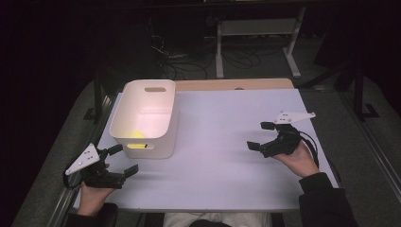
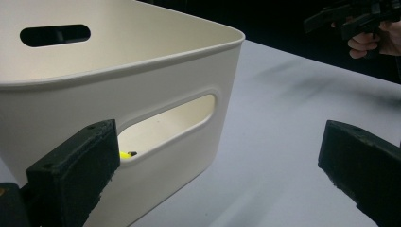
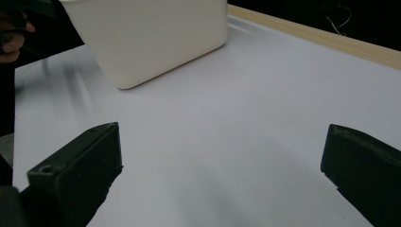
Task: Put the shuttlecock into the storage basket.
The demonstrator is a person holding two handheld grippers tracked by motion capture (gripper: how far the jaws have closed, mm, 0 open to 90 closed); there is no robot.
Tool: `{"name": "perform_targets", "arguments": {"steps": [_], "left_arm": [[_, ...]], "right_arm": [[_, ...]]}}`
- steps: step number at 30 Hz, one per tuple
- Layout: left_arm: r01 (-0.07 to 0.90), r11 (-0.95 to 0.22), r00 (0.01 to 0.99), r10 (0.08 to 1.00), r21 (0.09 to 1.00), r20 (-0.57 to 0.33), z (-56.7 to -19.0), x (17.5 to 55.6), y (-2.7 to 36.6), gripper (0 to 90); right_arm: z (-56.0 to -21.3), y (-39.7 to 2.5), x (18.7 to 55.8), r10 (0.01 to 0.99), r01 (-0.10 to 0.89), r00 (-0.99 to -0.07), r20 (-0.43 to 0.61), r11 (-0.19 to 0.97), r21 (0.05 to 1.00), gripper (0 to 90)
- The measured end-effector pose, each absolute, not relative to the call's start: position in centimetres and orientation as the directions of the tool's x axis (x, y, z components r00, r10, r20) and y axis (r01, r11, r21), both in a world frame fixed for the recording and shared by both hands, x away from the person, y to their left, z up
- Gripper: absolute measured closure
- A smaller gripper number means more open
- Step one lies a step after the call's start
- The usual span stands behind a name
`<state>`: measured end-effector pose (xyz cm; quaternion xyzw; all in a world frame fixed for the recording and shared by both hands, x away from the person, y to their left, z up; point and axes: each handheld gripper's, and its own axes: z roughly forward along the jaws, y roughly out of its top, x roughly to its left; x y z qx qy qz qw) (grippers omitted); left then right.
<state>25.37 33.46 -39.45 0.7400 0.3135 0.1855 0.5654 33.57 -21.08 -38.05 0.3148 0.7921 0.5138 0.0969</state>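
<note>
Both grippers spread wide, holding nothing

Left gripper (image 1: 124, 160) sits just beside the white bin (image 1: 163, 135); right gripper (image 1: 260, 136) well apart from it.

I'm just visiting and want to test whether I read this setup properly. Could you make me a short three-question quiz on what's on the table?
1. True or false: the left gripper is clamped on the white bin.
2. What colour is the small object lying inside the bin?
3. The right gripper is: A) inside the bin, B) held open over bare table, C) shut on a cable.

Key:
1. False. Its jaws stand wide apart, just short of the bin's near handle slot.
2. Yellow. It also shows through that slot.
3. B. Nothing lies between its jaws.
</note>
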Motion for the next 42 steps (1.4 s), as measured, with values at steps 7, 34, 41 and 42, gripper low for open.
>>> {"name": "perform_targets", "arguments": {"steps": [7,34,41,42], "left_arm": [[0.257,-0.165,0.736,0.672,0.952,-0.082,-39.5,25.4,33.4,0.0],[0.256,-0.165,0.733,0.675,0.953,-0.080,-39.4,25.4,33.5,0.0],[0.257,-0.164,0.733,0.675,0.952,-0.081,-39.5,25.4,33.5,0.0],[0.257,-0.164,0.733,0.676,0.952,-0.082,-39.5,25.4,33.5,0.0]], "right_arm": [[-38.5,-22.6,32.8,0.621,0.406,-0.765,0.171,0.258,0.877,0.0],[-40.5,-27.1,30.3,0.705,0.419,-0.692,0.155,0.217,0.882,0.0],[-41.2,-28.0,29.5,0.722,0.432,-0.675,0.151,0.221,0.874,0.0],[-41.2,-28.1,29.4,0.724,0.433,-0.673,0.150,0.221,0.874,0.0]]}}
